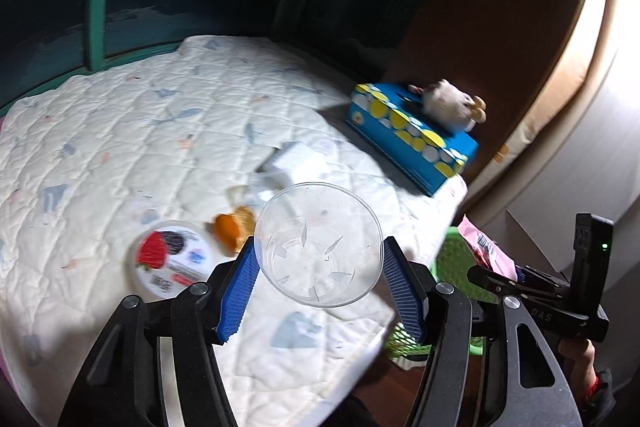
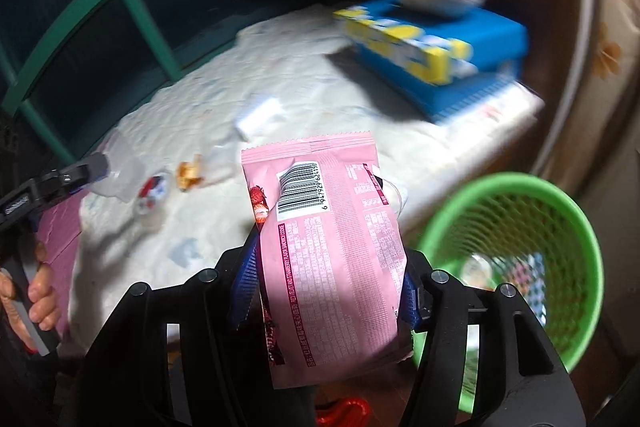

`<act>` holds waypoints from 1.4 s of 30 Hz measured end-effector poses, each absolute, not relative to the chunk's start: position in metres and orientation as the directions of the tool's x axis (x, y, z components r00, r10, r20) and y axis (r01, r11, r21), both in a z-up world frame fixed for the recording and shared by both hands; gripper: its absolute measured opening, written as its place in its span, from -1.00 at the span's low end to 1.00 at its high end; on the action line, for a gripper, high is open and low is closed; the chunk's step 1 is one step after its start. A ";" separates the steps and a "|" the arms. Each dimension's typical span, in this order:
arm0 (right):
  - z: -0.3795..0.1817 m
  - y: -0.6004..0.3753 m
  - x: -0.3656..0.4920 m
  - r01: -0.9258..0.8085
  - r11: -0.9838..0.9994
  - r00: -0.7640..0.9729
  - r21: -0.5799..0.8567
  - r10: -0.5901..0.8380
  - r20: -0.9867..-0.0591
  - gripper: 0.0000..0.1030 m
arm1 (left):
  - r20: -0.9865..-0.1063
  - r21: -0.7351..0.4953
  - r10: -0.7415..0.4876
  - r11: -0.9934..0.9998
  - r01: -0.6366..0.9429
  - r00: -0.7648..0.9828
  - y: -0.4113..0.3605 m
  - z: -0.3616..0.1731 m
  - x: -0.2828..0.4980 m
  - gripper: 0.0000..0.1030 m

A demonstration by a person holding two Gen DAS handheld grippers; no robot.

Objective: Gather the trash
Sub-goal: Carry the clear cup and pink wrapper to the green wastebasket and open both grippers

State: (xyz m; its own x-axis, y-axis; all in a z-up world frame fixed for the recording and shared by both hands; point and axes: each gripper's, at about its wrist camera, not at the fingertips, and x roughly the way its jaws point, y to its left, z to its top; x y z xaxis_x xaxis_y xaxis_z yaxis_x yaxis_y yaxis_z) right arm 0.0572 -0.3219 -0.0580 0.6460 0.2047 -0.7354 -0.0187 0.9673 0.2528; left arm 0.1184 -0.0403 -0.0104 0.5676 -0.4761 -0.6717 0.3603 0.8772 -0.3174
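Observation:
My left gripper (image 1: 320,283) is shut on a clear plastic cup (image 1: 318,245), held above the near edge of the bed. On the quilt to its left lie a yogurt lid with berries (image 1: 172,259) and an orange peel (image 1: 234,227). My right gripper (image 2: 328,287) is shut on a pink snack wrapper (image 2: 332,251), held just left of the green mesh trash basket (image 2: 516,255), which has some trash inside. The basket (image 1: 452,255) and wrapper (image 1: 484,247) also show at the right of the left wrist view. The yogurt lid (image 2: 154,191) and peel (image 2: 190,175) appear far left.
A white quilted bed cover (image 1: 120,147) carries a white crumpled paper (image 1: 296,163) and a blue tissue box (image 1: 412,135) with a plush toy (image 1: 452,103) on top. A green bed frame (image 1: 100,7) stands behind. A wooden wall (image 1: 480,7) is on the right.

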 end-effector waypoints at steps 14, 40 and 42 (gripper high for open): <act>-0.108 -0.434 0.011 0.261 0.918 0.632 0.297 0.070 -0.772 0.43 | -0.708 -0.280 -0.535 0.812 0.511 0.462 -0.141 -0.019 0.096 0.16; -0.088 -0.481 -0.078 0.331 0.864 0.731 0.380 0.020 -0.682 0.60 | -0.773 -0.295 -0.588 0.666 0.685 0.238 -0.298 -0.058 0.075 0.18; -0.089 -0.481 -0.083 0.331 0.862 0.735 0.384 0.020 -0.678 0.60 | -0.780 -0.299 -0.587 0.655 0.694 0.218 -0.309 -0.063 0.073 0.18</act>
State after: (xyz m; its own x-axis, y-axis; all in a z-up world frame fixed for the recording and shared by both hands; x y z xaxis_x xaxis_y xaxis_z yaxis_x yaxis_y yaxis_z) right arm -0.0833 -0.4808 -0.0888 0.7345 0.0202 -0.6783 0.3313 0.8616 0.3844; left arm 0.0732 -0.3086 -0.0634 0.2179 -0.5871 -0.7797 0.6945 0.6546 -0.2988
